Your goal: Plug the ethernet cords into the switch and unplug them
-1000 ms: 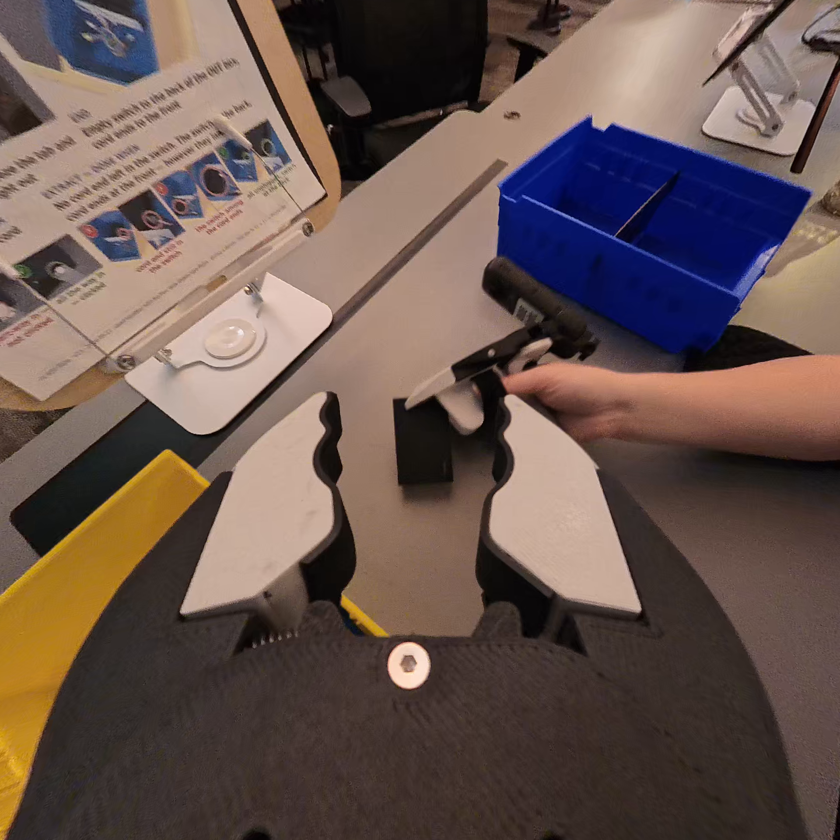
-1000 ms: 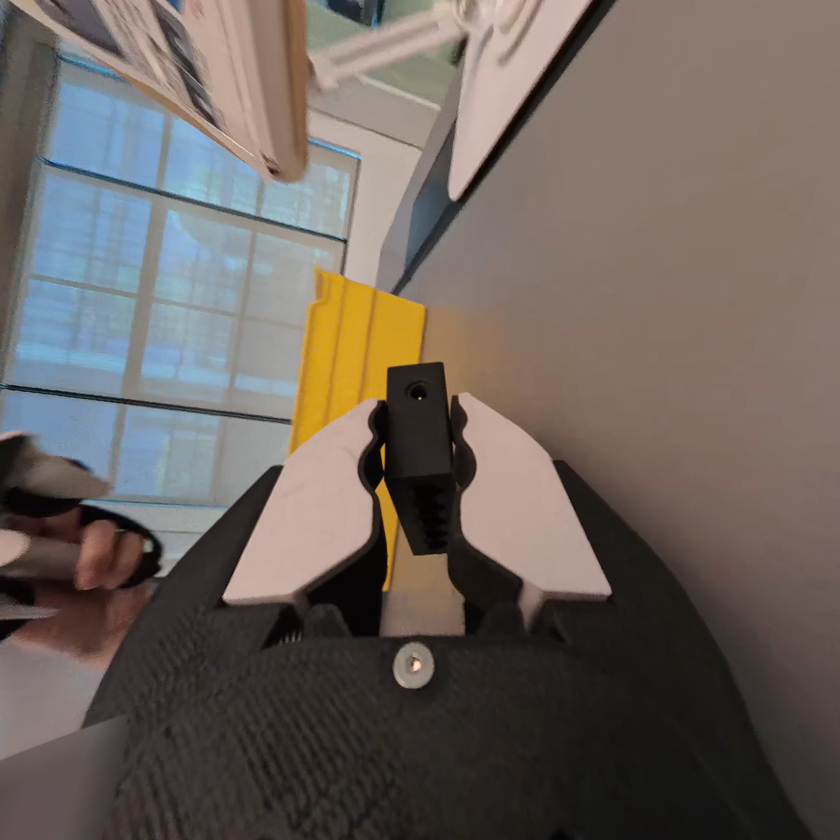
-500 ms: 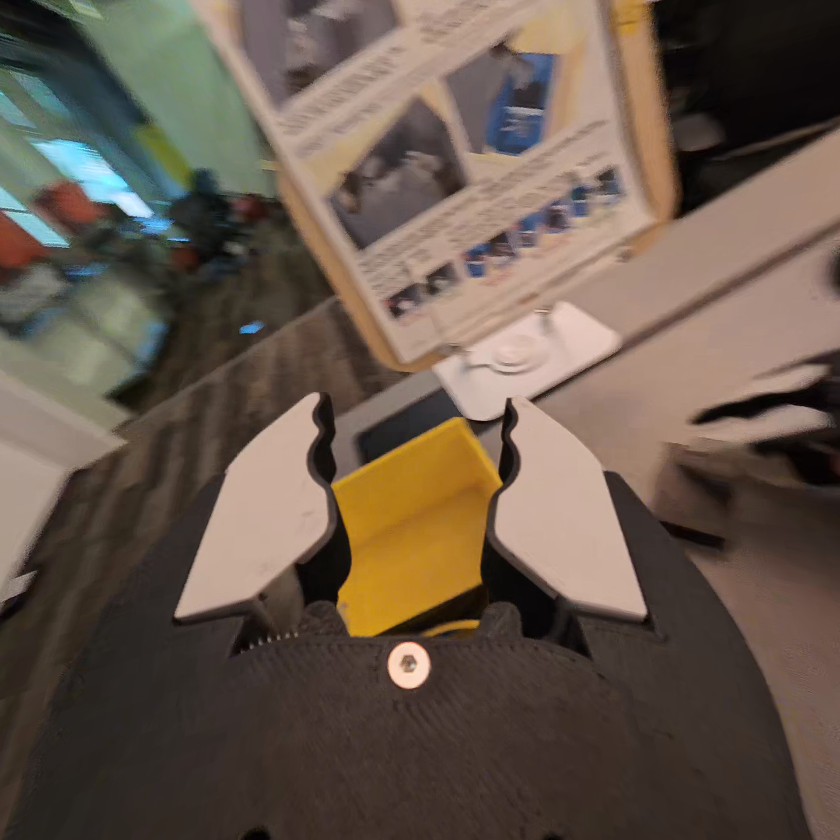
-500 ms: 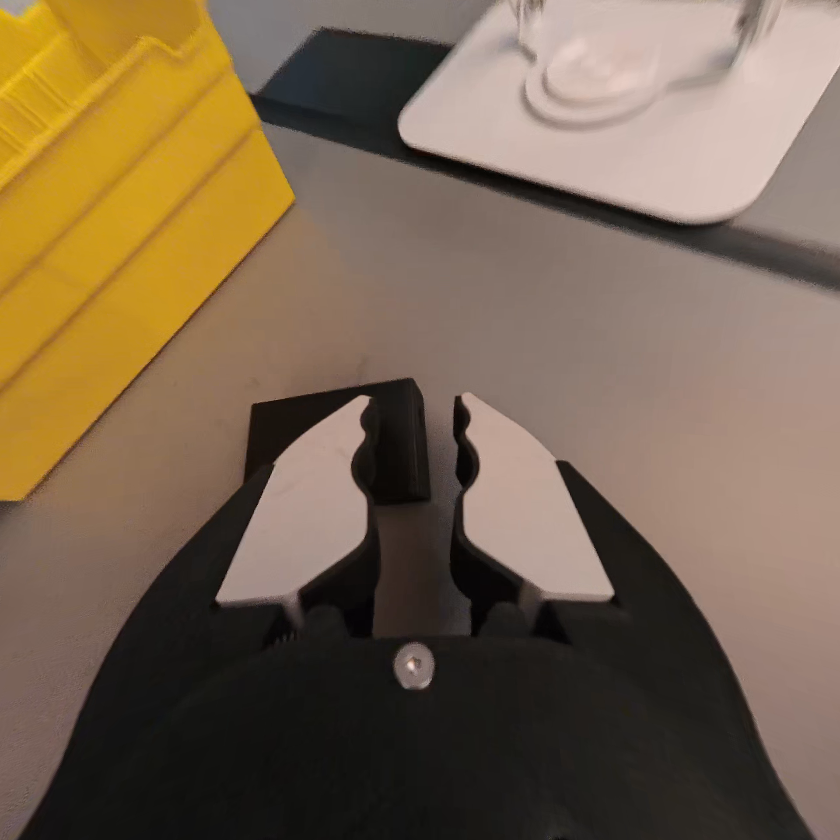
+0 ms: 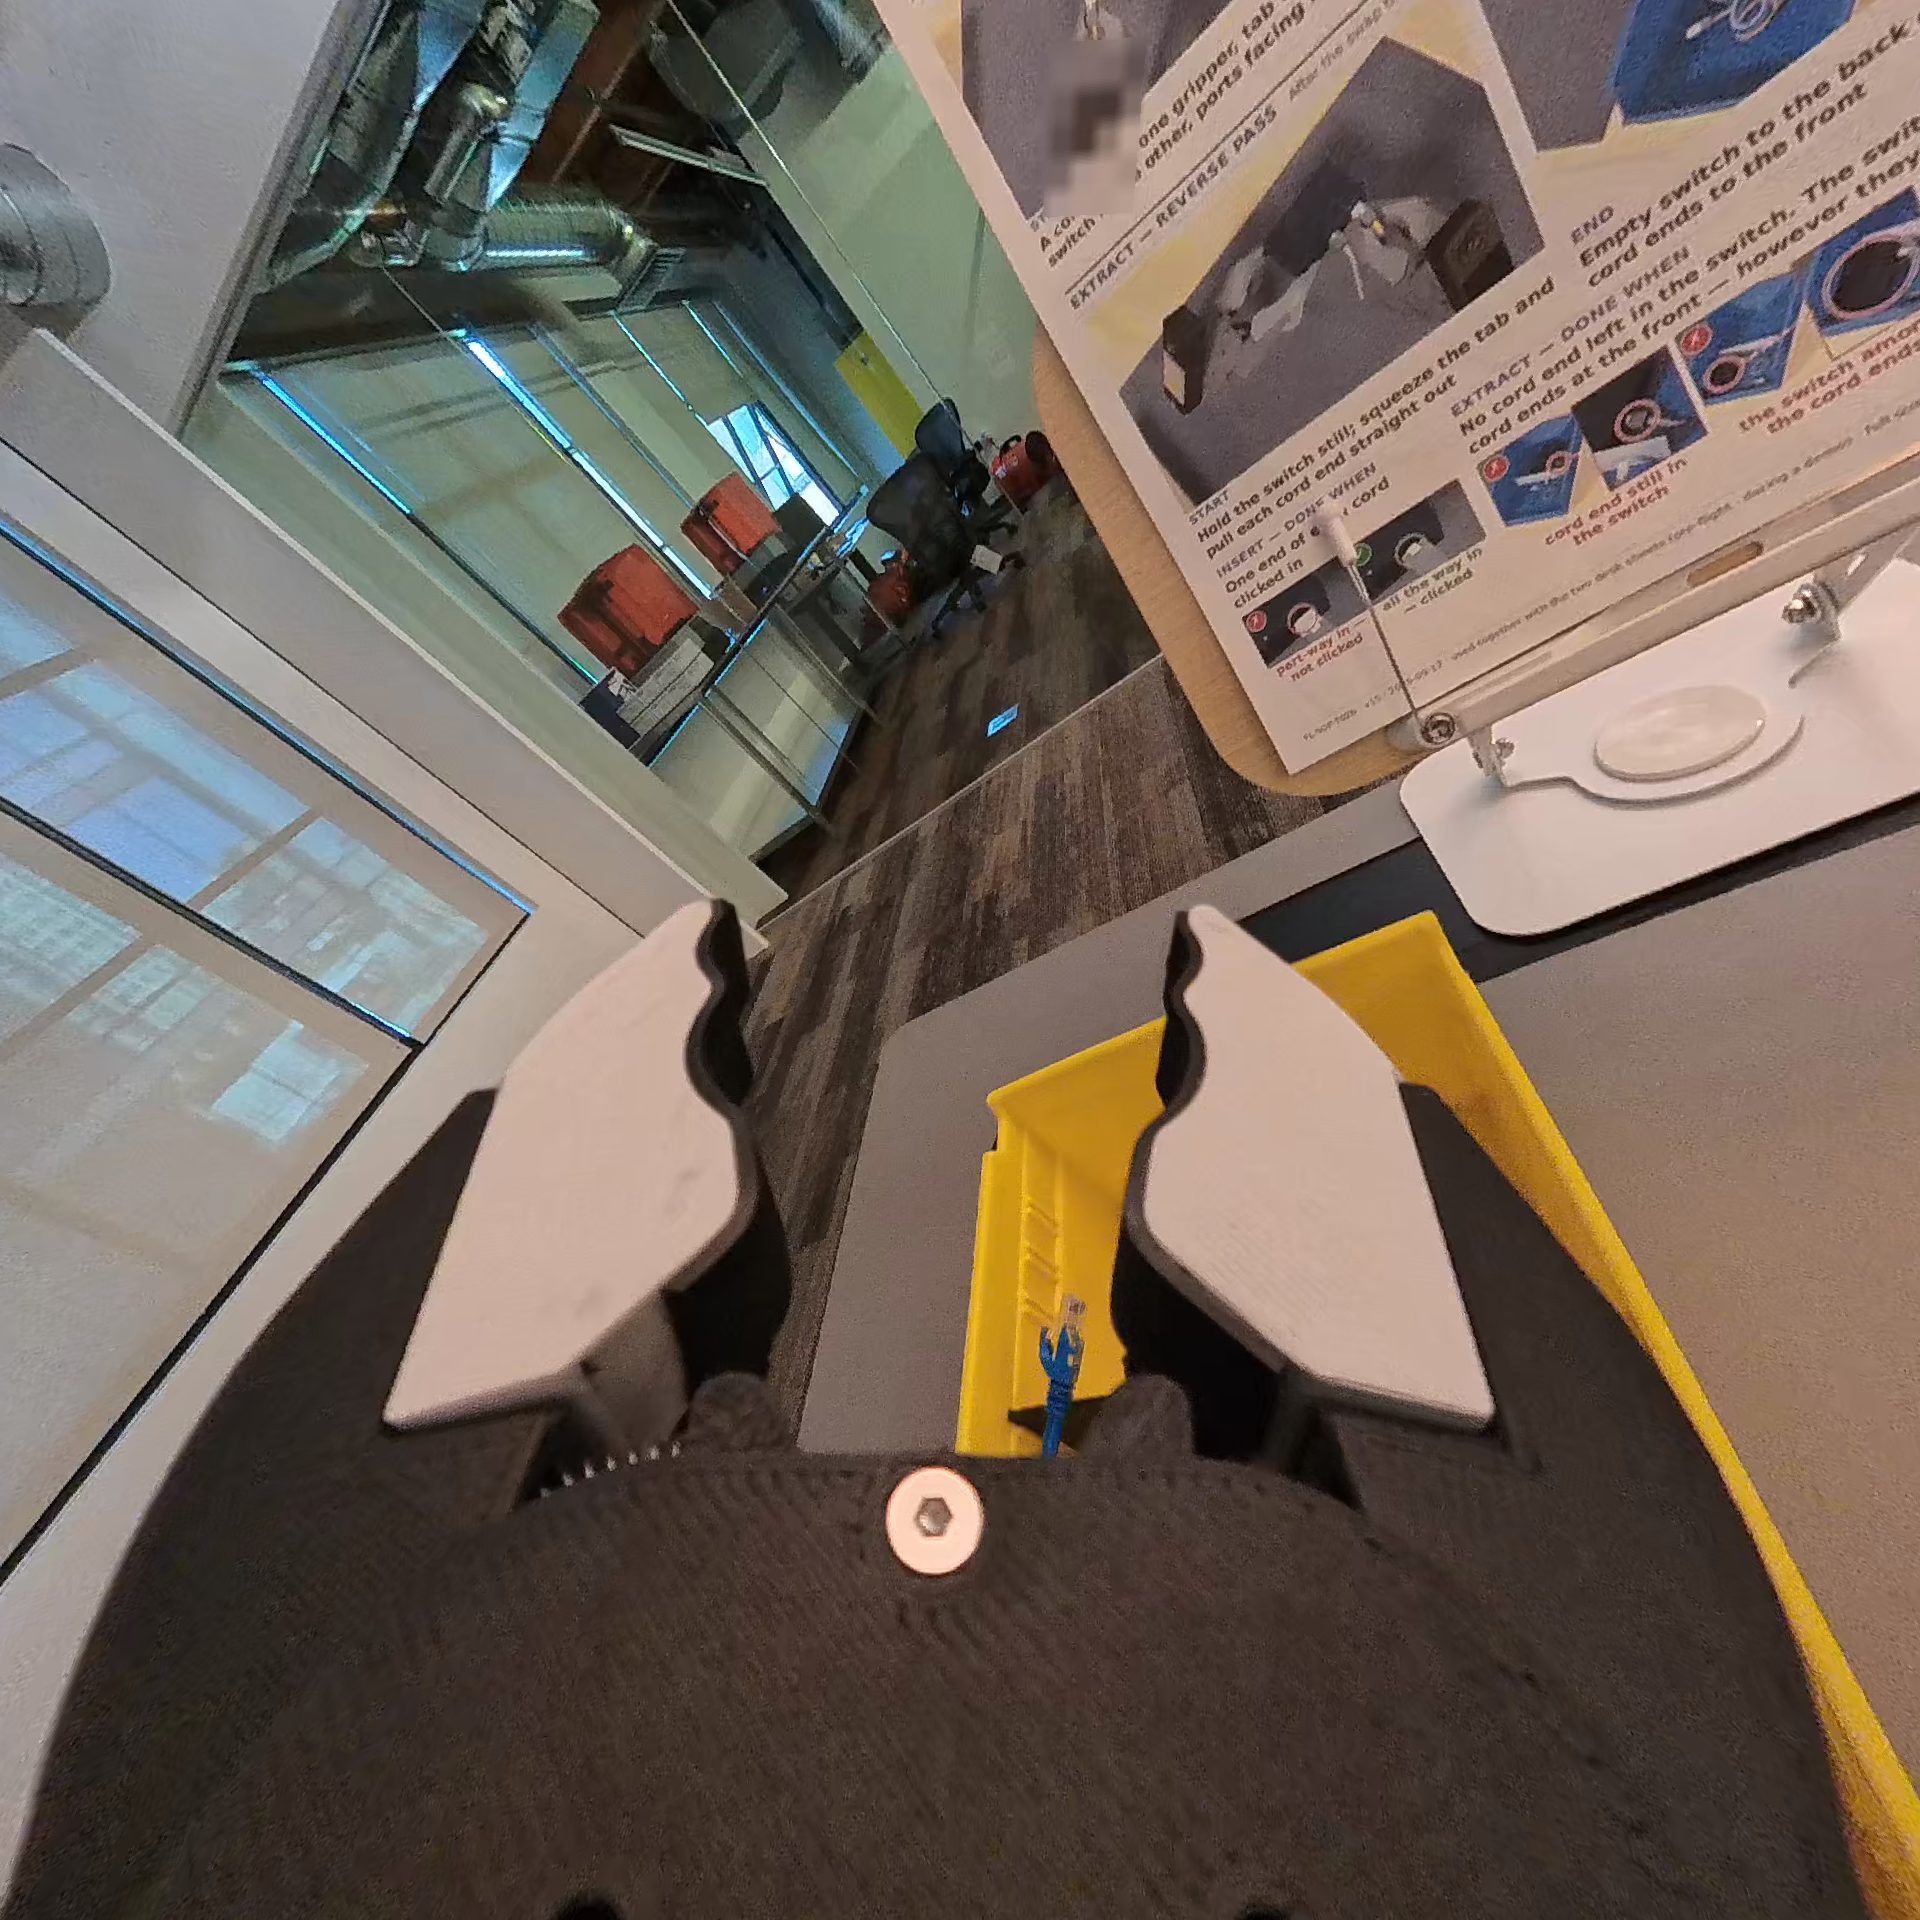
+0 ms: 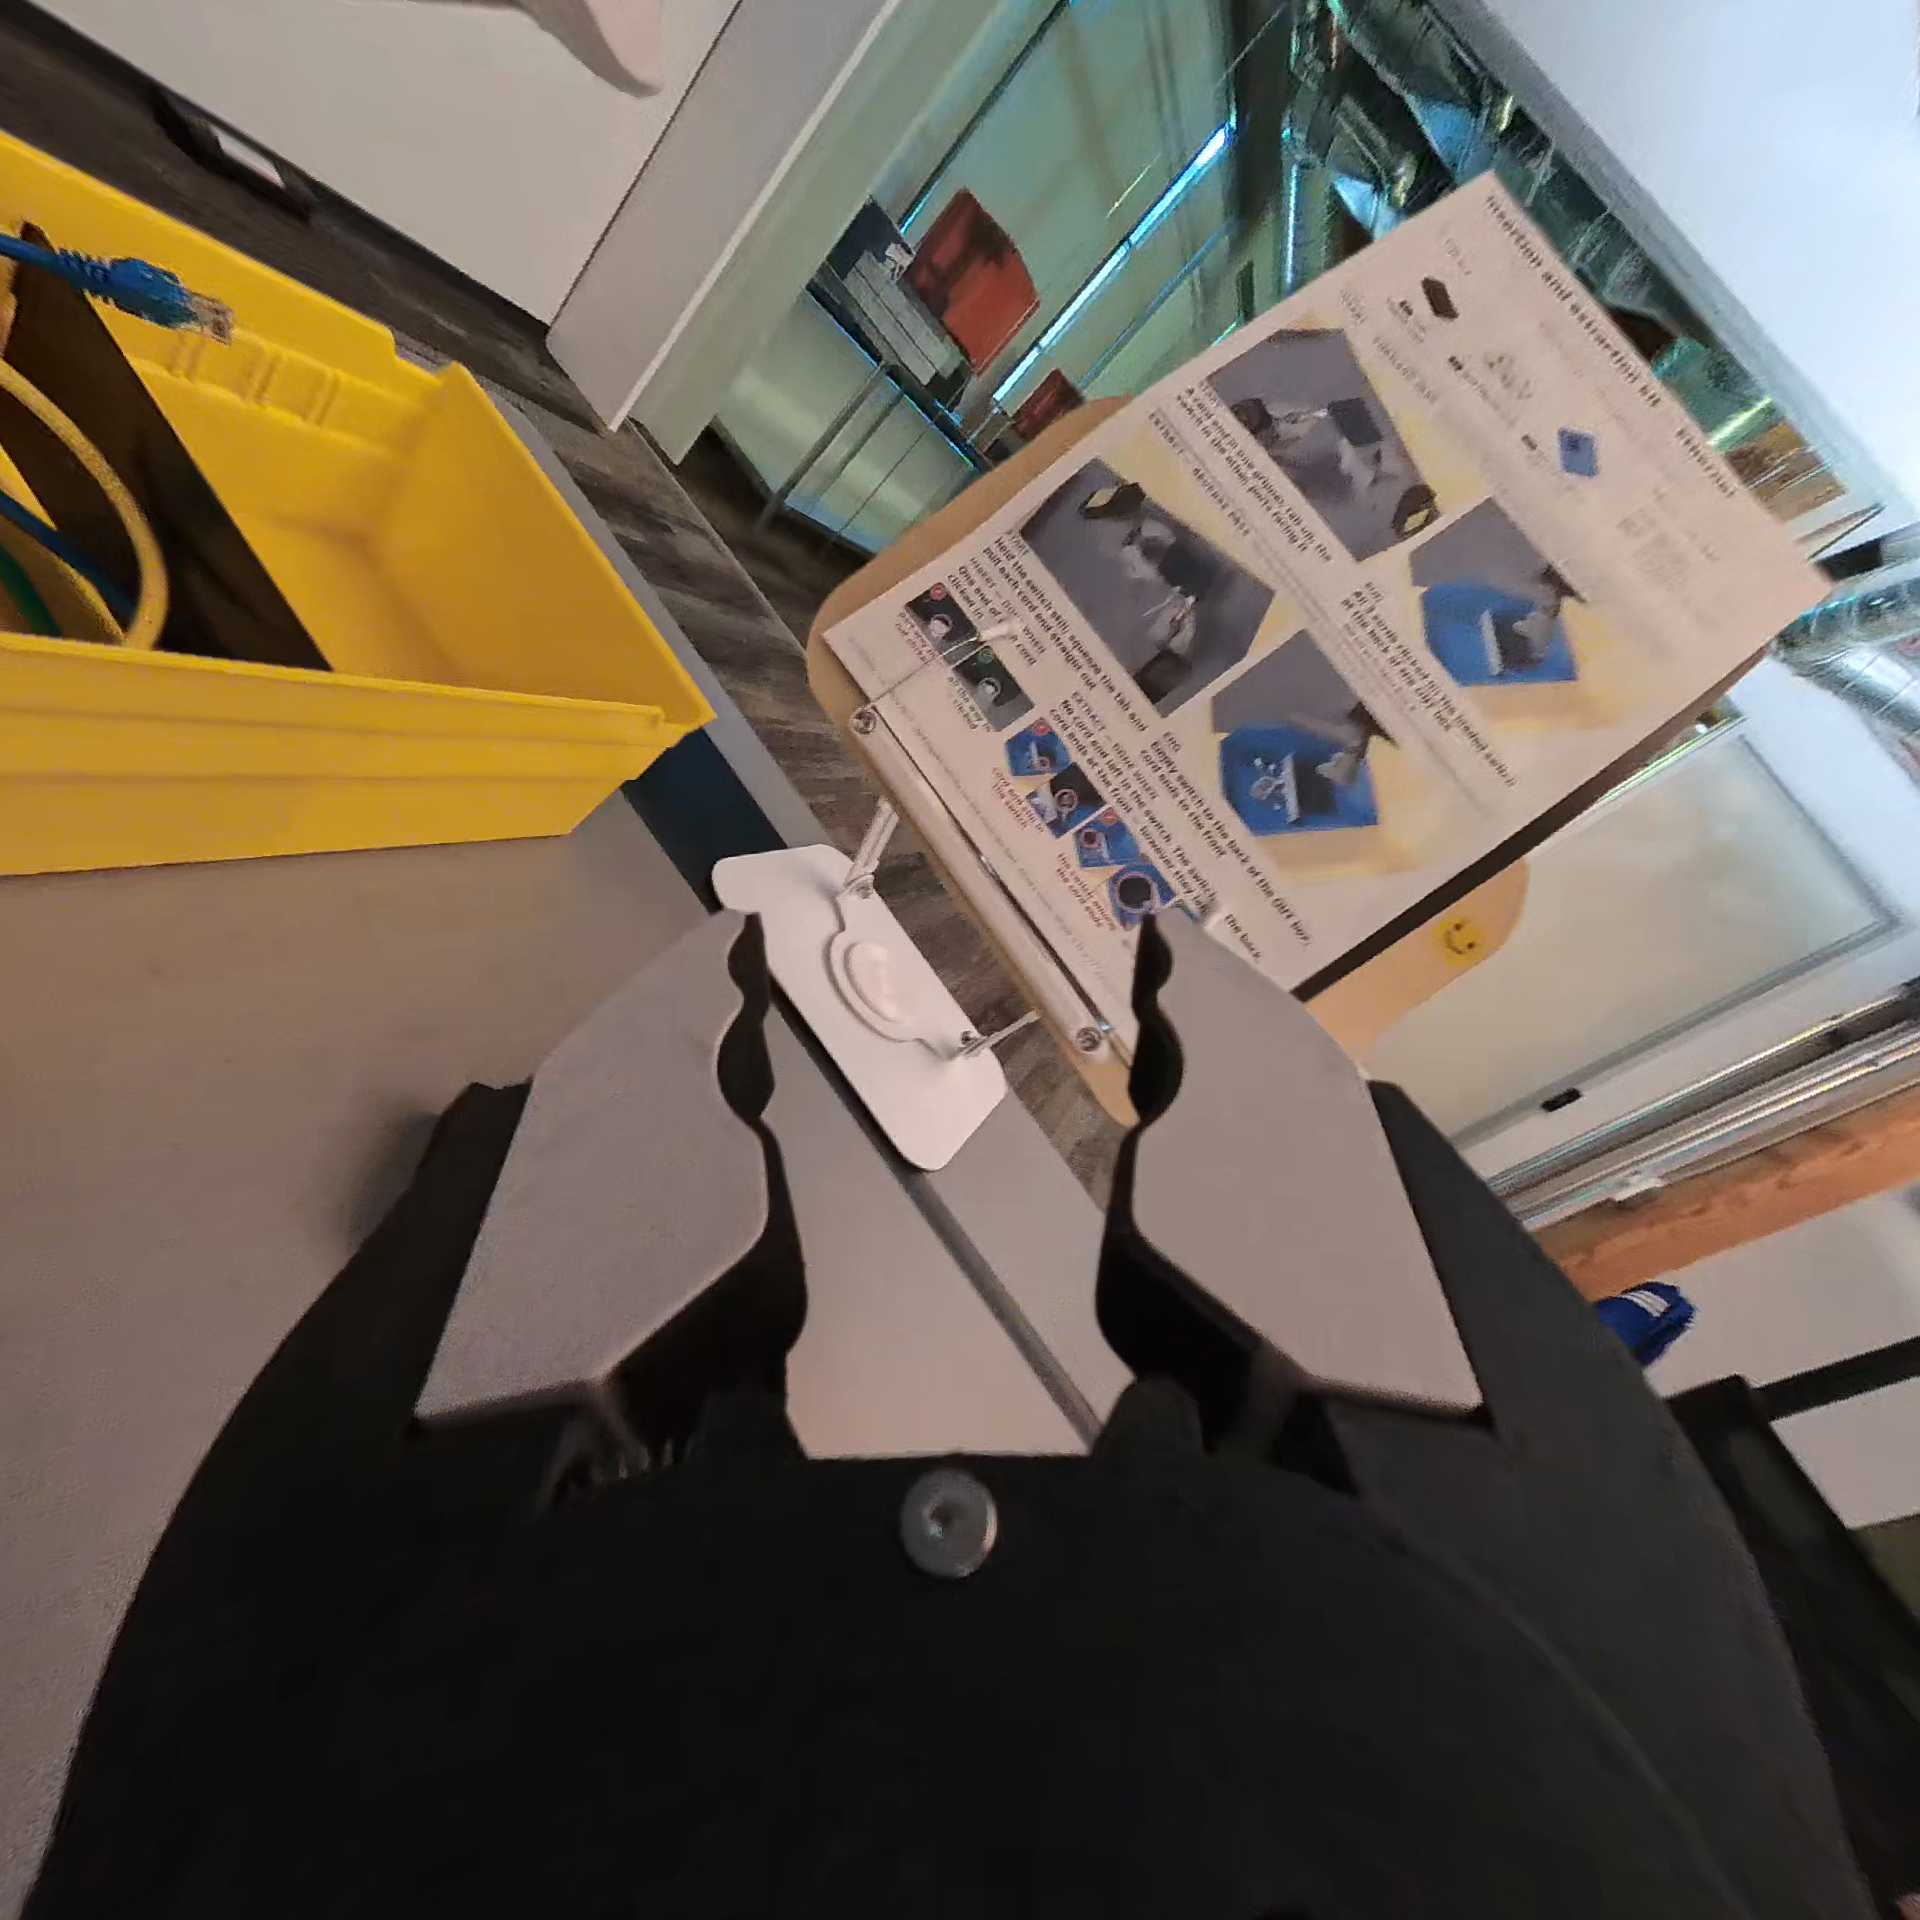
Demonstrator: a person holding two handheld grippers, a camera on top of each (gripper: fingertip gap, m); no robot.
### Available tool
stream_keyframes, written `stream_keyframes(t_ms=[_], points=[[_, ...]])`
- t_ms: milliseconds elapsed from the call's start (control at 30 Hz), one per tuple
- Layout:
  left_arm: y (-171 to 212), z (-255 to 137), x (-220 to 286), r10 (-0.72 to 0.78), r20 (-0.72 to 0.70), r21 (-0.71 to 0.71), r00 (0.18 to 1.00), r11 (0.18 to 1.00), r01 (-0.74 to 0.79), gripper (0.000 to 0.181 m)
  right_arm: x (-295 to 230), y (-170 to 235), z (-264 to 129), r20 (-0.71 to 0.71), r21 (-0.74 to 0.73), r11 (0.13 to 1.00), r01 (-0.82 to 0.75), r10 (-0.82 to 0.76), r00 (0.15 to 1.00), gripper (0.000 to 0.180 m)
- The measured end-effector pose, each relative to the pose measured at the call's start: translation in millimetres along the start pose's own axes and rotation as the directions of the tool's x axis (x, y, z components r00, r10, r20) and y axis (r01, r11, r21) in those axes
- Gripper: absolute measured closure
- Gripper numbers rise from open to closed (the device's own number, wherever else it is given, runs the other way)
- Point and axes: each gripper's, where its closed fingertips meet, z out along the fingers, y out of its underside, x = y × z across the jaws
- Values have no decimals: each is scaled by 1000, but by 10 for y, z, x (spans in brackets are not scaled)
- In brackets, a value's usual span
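My left gripper (image 5: 951,951) is open and empty, held over the near left corner of the yellow bin (image 5: 1455,1029). A blue ethernet cord (image 5: 1060,1371) with a clear plug stands inside the bin between my fingers. In the right wrist view the yellow bin (image 6: 343,748) sits at the upper left, holding a blue cord (image 6: 114,281), a yellow cord (image 6: 125,520) and a black divider (image 6: 135,499). My right gripper (image 6: 940,940) is open and empty above the grey table (image 6: 260,1039). The black switch is not in view.
A printed instruction sheet on a wooden board (image 6: 1351,644) stands on a white metal base (image 6: 883,997) at the table's far edge; it also shows in the left wrist view (image 5: 1455,343) with its base (image 5: 1662,769). Beyond the table edge lies carpeted floor (image 5: 987,862).
My right gripper let go of the black switch on the table, opened wide and swung up toward the instruction board. My left gripper swung left from the switch to over the yellow bin.
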Motion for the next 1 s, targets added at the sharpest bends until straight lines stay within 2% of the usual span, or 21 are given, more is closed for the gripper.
stream_keyframes(t_ms=[67, 133, 167, 233, 300, 367, 467, 567, 633, 900, 1000], points=[[69, -60, 23, 5, -48, -49, 999, 999, -8, 106, 44, -11, -35, -7, -8, 999, 32, -33, 999, 110], [278, -247, 71, -43, -191, -188, 981, 982, 7, 130, 104, 16, -54, -7, -18, 999, 47, -47, 999, 112], [393, -408, 139, -105, -303, -258, 947, 966, 25, 128, 145, 38, -64, -4, -25, 999, 40, -40, 999, 113], [610, -831, 328, -234, -540, -363, 809, 931, 27, 125, 237, 72, -92, 10, -34, 999, 7, -6, 1000, 113], [868, -1160, 369, -252, -650, -413, 717, 909, -55, 129, 353, 86, -126, 16, -31, 999, -29, 30, 999, 113], [1131, -1317, 351, -175, -693, -404, 699, 898, -176, 131, 475, 99, -158, 16, -25, 998, -66, 66, 998, 113], [1375, -1423, 472, -104, -777, -364, 621, 879, -309, 134, 617, 142, -190, 19, -20, 992, -122, 123, 992, 113], [1446, -1454, 676, -159, -845, -372, 510, 860, -350, 135, 720, 245, -207, 13, -48, 986, -157, 158, 987, 113], [1525, -1418, 774, -185, -861, -392, 474, 834, -387, 139, 760, 298, -216, 13, -65, 984, -168, 169, 985, 113], [1899, -1429, 1128, -365, -866, -500, 343, 648, -574, 141, 775, 386, -206, 26, -96, 981, -171, 174, 984, 113], [1900, -1456, 1184, -394, -866, -499, 309, 639, -585, 142, 734, 411, -192, 39, -115, 982, -151, 157, 987, 113]])
